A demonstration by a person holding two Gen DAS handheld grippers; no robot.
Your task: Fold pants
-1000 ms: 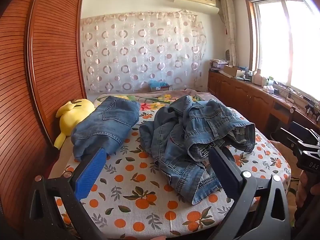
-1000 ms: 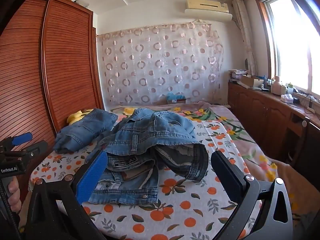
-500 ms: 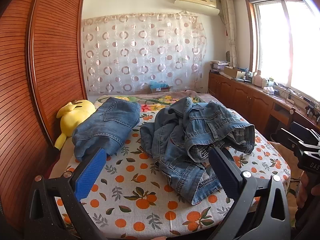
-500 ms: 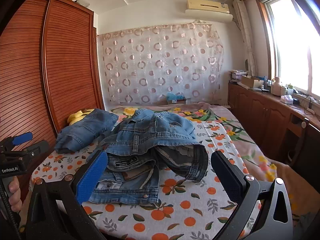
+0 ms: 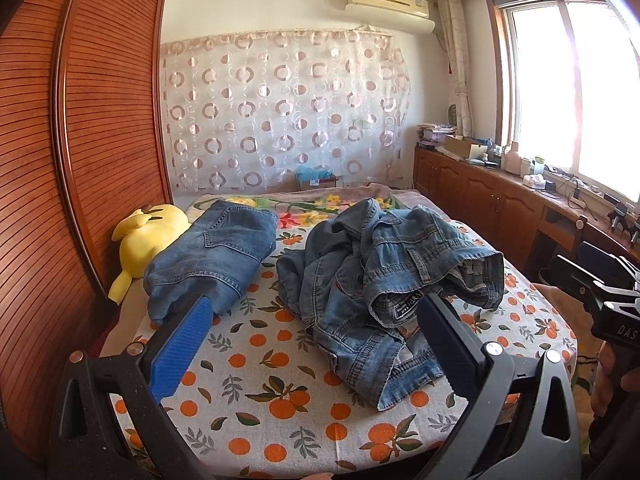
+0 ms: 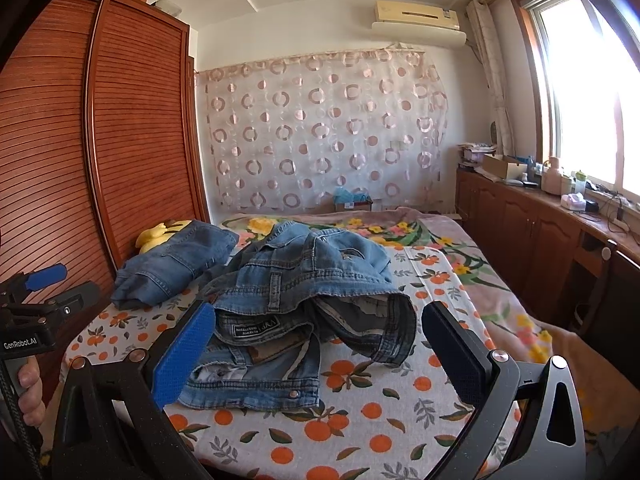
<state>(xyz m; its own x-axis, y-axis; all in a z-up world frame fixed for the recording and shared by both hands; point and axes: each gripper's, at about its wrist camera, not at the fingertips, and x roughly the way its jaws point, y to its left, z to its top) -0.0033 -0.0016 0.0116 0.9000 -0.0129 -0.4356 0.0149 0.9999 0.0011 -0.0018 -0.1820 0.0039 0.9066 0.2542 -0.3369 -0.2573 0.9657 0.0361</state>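
Both grippers stand wide apart and empty — the left gripper (image 5: 312, 322) and right gripper (image 6: 316, 328) each hover short of the bed (image 5: 280, 392). Just past the fingers lies one crumpled pair of pants (image 6: 288, 300); its label reads clearly only in the right view. Further out left sits one folded denim piece (image 5: 212, 256) — the yellow plush (image 5: 148, 232) shows fully only in the left view.

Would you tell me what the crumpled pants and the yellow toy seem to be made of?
Crumpled pants: faded blue denim, matte, shown by stitched seams, belt loop and metal rivet. Yellow toy: probably soft plush fabric, judging by its rounded, stuffed shape.
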